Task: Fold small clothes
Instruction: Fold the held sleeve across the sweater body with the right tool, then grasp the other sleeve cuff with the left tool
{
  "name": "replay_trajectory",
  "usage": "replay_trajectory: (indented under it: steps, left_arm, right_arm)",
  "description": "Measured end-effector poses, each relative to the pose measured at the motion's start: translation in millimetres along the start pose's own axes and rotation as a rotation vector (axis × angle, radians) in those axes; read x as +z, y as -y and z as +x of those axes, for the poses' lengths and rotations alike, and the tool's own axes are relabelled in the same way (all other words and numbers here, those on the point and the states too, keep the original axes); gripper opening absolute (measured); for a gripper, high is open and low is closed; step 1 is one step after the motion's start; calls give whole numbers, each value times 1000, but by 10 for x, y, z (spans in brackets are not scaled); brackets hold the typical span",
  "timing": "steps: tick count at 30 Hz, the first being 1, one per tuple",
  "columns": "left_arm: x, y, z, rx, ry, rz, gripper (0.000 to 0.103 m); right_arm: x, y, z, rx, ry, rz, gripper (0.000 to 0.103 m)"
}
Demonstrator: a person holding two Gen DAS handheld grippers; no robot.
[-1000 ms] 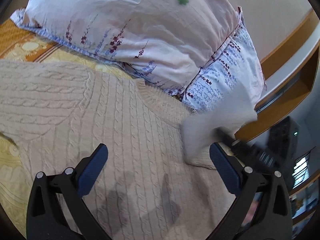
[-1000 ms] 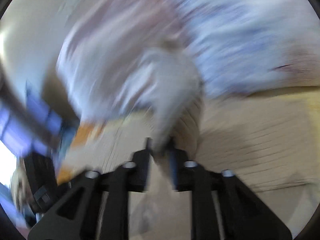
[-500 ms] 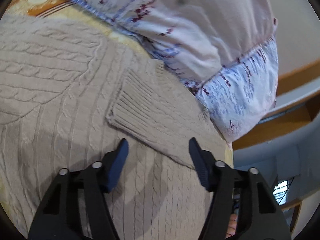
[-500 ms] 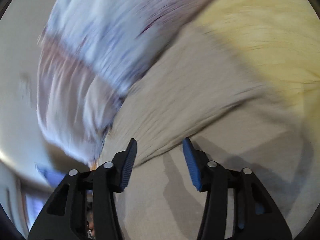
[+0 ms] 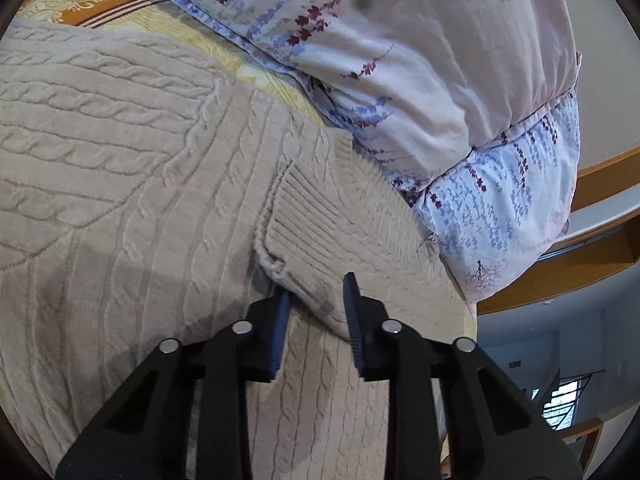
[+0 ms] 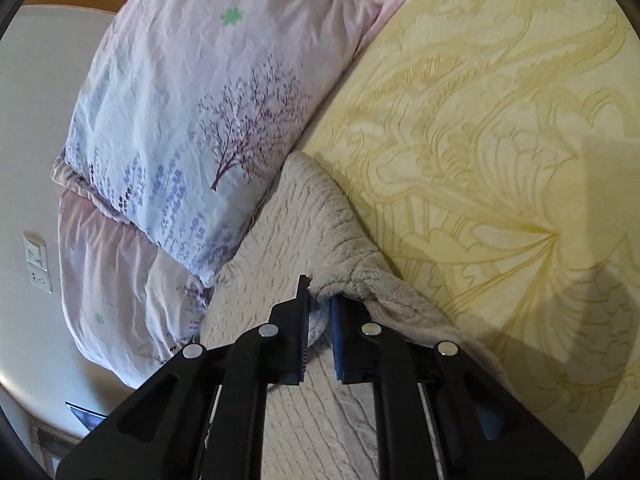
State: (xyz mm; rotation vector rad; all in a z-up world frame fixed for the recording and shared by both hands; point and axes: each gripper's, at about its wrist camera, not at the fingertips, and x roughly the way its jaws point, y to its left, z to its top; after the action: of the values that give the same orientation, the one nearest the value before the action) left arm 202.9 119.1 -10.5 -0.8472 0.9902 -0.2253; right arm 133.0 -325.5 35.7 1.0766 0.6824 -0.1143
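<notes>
Both tongs (image 5: pixel 316 286) (image 6: pixel 319 294) pinch the sweater's (image 5: pixel 120 200) folded edge.

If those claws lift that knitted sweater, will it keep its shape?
Probably not. The sweater looks soft: its cuff bunches at the left claw, and its edge puckers in the right claw. Thick cable knit suggests some weight, so it would sag.

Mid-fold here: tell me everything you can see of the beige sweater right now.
The sweater is a beige cable-knit, soft and thick-looking, spread flat on the yellow patterned bedspread. One sleeve with a ribbed cuff is folded across the body. The left gripper closes around the cuff's lower edge; the right gripper pinches a bunched fold at the sweater's edge. Its far side lies against the floral pillows.
</notes>
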Motion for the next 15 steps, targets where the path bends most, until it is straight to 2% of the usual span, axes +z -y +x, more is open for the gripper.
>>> replay_trajectory:
  steps: [4,8,10,12,13,14,15]
  left_arm:
    - [-32,-2,51,8,-8,4,13]
    - [-40,-16,50,8,-9,15,12]
    - [-55,-12,-29,8,-9,28,20]
    - [-71,-10,-190,3,6,62,48]
    - [-77,-43,-344,1,28,77,53]
    - [-75,-83,-475,-3,46,83,61]
    - [-67,-141,-618,-8,68,86,65]
  right_arm:
    - [26,25,-44,-43,49,-3,10]
    - [-18,75,12,-89,11,-7,11]
    - [-54,37,-25,-104,9,-23,19]
    - [-89,-3,-67,-93,7,-34,40]
    - [-121,-38,-105,-103,11,-50,45]
    - [-149,-69,-144,-110,21,-70,55]
    - [-181,-102,-184,-118,36,-91,64]
